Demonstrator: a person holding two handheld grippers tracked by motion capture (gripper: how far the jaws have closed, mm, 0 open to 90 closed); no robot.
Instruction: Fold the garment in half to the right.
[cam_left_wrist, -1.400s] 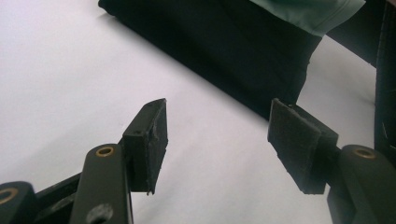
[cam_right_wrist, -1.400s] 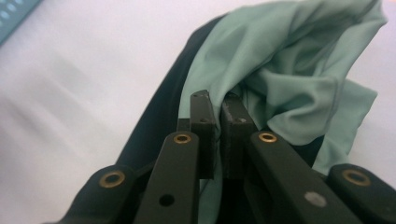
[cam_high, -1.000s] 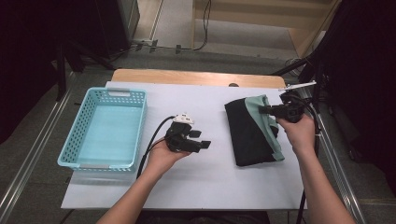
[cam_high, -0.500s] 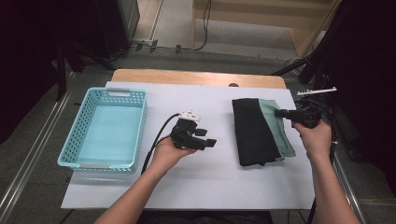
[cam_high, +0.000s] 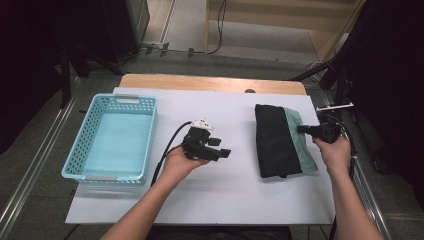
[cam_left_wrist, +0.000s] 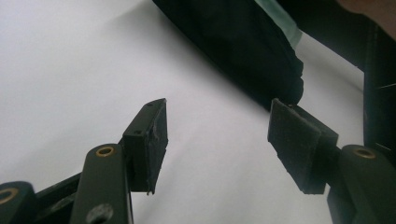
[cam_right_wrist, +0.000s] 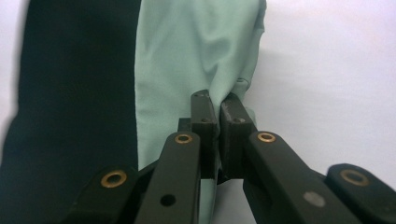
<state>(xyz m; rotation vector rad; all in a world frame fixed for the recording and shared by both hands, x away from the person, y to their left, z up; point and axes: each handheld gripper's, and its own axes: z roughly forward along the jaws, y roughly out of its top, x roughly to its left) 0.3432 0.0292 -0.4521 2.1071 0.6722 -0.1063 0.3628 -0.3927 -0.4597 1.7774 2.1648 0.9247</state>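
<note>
A folded garment, black with a mint green layer, lies on the right half of the white table. My right gripper sits at its right edge, shut on a pinch of the mint green cloth, which puckers at the jaw tips of that gripper. Beside it lies the black part. My left gripper rests mid-table, left of the garment, open with nothing between its jaws. In the left gripper view that gripper points toward the garment's black corner, apart from it.
A light blue plastic basket stands at the left of the table, with nothing inside that I can see. A wooden board edge runs along the table's far side. Dark stands and cables flank the table on the right.
My right gripper has moved right and down toward the table's right edge, drawing the mint green layer out from over the black part. The left hand has stayed put.
</note>
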